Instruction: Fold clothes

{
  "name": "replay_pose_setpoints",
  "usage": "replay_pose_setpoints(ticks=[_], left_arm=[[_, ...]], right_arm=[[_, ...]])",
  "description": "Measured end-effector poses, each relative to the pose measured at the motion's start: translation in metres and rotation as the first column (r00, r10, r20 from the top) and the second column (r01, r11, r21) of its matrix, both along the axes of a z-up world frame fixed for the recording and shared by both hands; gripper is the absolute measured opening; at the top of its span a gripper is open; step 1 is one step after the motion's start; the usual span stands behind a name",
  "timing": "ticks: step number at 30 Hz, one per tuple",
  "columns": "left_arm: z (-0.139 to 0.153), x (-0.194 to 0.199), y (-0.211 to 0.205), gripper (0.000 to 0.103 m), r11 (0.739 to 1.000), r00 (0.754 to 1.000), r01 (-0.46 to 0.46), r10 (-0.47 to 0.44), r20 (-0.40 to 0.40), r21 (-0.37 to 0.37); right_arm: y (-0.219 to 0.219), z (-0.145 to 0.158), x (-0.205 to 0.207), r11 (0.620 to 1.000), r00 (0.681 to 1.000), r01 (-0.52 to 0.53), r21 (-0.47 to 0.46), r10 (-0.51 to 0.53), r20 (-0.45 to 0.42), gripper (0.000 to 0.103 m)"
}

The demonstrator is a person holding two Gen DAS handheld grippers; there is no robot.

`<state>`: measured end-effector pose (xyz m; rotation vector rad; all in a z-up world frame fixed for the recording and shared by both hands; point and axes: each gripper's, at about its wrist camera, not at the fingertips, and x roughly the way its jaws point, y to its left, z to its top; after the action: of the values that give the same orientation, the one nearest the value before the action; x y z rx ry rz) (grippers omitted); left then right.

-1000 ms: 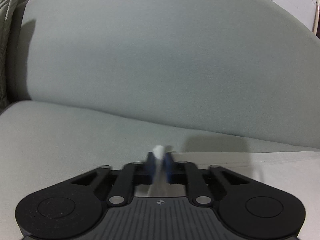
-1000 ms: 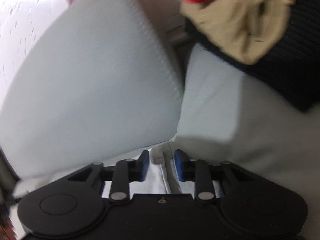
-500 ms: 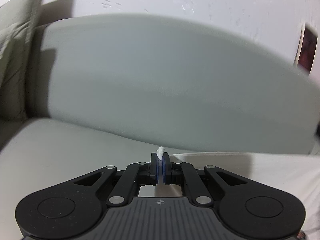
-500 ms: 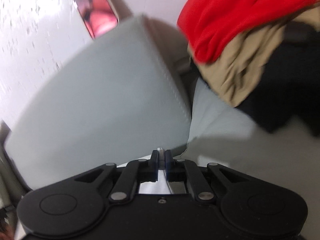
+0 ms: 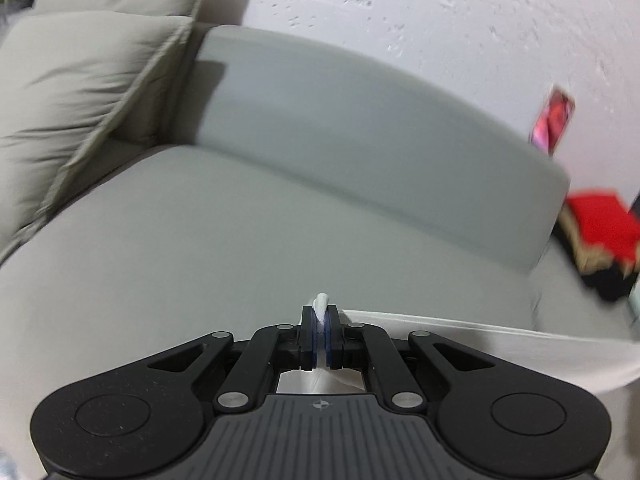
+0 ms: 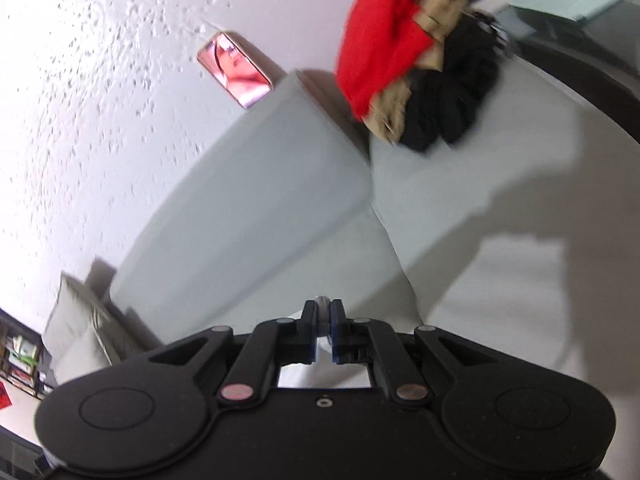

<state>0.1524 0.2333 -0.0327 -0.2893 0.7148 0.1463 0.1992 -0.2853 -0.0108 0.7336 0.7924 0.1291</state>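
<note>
A white garment (image 5: 500,344) is held up above the grey sofa seat (image 5: 200,240). My left gripper (image 5: 321,320) is shut on one edge of it, with a white fold poking out between the blue pads. The cloth stretches taut to the right from there. My right gripper (image 6: 323,316) is shut on another part of the white garment (image 6: 324,304), most of which hangs hidden below the gripper body.
The sofa backrest (image 5: 360,128) runs behind. Two beige cushions (image 5: 80,100) lean at the left end. A pile of red, tan and black clothes (image 6: 420,60) lies at the right end of the sofa and also shows in the left wrist view (image 5: 600,240). A white textured wall (image 6: 100,80) carries a small picture (image 6: 236,72).
Both grippers closed on the white garment and lifted it up and back from the sofa. The right gripper was open a second ago. The views now tilt up toward the wall.
</note>
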Motion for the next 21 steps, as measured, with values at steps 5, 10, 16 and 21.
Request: replay_pose_setpoints(ticks=[5,10,16,21], left_arm=[[-0.036,-0.058,-0.041,0.004,0.986,0.996,-0.035,0.047,-0.071,0.160],[-0.051,-0.065,-0.059,0.005,0.960,0.991,-0.005,0.043,-0.130,0.279],[-0.055,-0.092,-0.061,0.026,0.914,0.975,0.060,0.033,-0.221,0.401],[-0.039,-0.137,-0.062,0.027,0.959,0.996,0.072,-0.055,-0.067,0.273]], right_arm=[[-0.002,-0.045,-0.061,0.999,0.996,0.028,-0.023,-0.030,-0.083,0.006],[-0.001,-0.068,-0.087,0.995,0.990,0.063,-0.077,-0.072,-0.121,0.006],[-0.006,-0.076,-0.099,0.985,0.987,0.069,-0.156,-0.090,-0.135,0.032],[-0.006,-0.066,-0.124,0.987,0.998,0.022,-0.161,-0.032,-0.062,0.042]])
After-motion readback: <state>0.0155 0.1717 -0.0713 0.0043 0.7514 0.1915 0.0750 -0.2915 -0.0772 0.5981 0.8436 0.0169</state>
